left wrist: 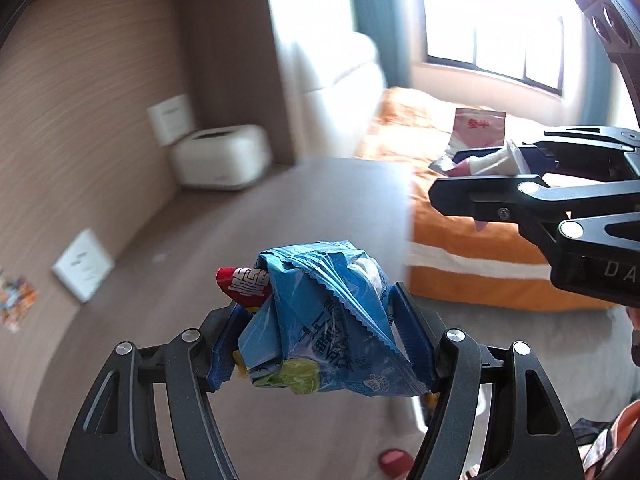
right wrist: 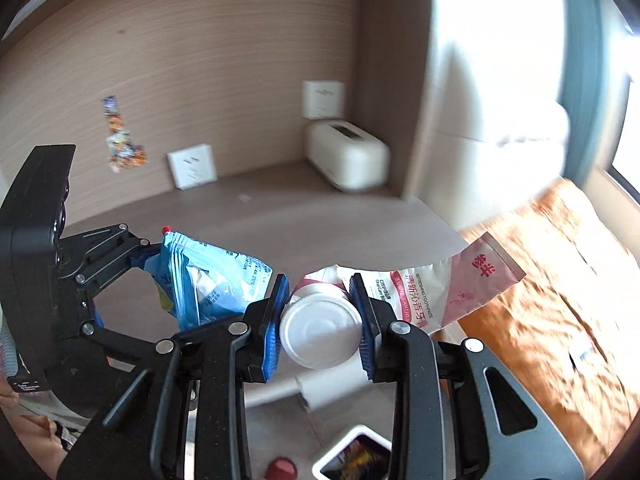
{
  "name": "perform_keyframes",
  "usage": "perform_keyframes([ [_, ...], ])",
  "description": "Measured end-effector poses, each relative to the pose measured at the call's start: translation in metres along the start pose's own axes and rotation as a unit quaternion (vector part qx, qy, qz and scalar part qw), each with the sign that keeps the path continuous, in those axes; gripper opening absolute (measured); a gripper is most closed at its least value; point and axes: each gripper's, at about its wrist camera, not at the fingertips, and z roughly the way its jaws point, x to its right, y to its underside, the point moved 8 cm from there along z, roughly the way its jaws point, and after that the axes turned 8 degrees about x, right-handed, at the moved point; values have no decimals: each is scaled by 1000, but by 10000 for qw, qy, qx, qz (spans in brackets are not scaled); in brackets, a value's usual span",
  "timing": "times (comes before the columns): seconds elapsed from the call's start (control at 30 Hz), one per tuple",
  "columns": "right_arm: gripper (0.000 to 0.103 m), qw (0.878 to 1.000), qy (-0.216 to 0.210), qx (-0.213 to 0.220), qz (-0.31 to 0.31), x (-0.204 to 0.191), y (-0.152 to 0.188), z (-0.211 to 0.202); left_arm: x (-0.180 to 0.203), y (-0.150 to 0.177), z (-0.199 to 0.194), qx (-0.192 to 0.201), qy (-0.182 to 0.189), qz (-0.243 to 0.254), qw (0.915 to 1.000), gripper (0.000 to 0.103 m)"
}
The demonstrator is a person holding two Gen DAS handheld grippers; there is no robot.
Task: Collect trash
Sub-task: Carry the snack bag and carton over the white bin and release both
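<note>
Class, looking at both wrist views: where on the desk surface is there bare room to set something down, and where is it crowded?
Bare: the desk top between the wall socket and the white box. Crowded: the near edge, where both loaded grippers hang.

Glossy crinkled plastic snack wrapper; smooth plastic toothpaste tube.

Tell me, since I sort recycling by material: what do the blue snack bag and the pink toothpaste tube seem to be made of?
Blue snack bag: thin glossy plastic film, probably; it crumples into sharp creases and has a zigzag-cut seam. Pink toothpaste tube: soft plastic or laminate with a satin sheen, flattened and crimped at its end; its white cap looks like smooth rigid plastic.
</note>
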Motion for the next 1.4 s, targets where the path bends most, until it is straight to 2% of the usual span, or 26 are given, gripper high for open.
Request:
perform_keyframes([
  [0.27, 33, 9949, 701, -321, 644, 66, 62, -39, 99, 10, 27, -227, 919, 583, 9938, 68],
  [0.53, 33, 9806, 1091, -805, 1414, 108, 128, -38, 155, 49, 60, -652, 1515, 892, 9823, 68],
  [0.73, 33, 9604, 1321, -1247, 2112, 132, 195, -19, 184, 106, 103, -1214, 1919, 986, 9689, 68],
  [0.87, 33, 9451, 1403, -1515, 2534, 146, 242, 2, 208, 155, 137, -1610, 2155, 1054, 9573, 68],
  [1.1, 33, 9257, 1464, -1913, 2917, 164, 325, 47, 237, 229, 186, -1977, 2464, 968, 9438, 69],
  [1.17, 33, 9221, 1386, -1986, 3019, 166, 348, 61, 244, 243, 198, -2067, 2592, 899, 9392, 76],
  [1.2, 33, 9207, 1356, -2004, 3061, 165, 357, 66, 249, 249, 203, -2171, 2714, 839, 9339, 87],
  [1.23, 44, 9193, 1297, -2027, 3113, 165, 366, 72, 252, 259, 209, -2285, 2793, 798, 9292, 96],
  [1.27, 60, 9165, 1234, -2116, 3162, 165, 379, 80, 252, 262, 213, -2262, 2790, 725, 9304, 98],
  [1.3, 93, 9140, 1287, -2199, 3157, 168, 387, 84, 252, 265, 217, -2256, 2823, 626, 9303, 98],
  [1.33, 99, 9121, 1408, -2214, 3149, 172, 398, 87, 250, 269, 222, -2308, 2800, 566, 9301, 98],
  [1.4, 99, 9097, 1436, -2238, 3189, 175, 407, 89, 248, 277, 230, -2399, 2698, 571, 9308, 98],
])
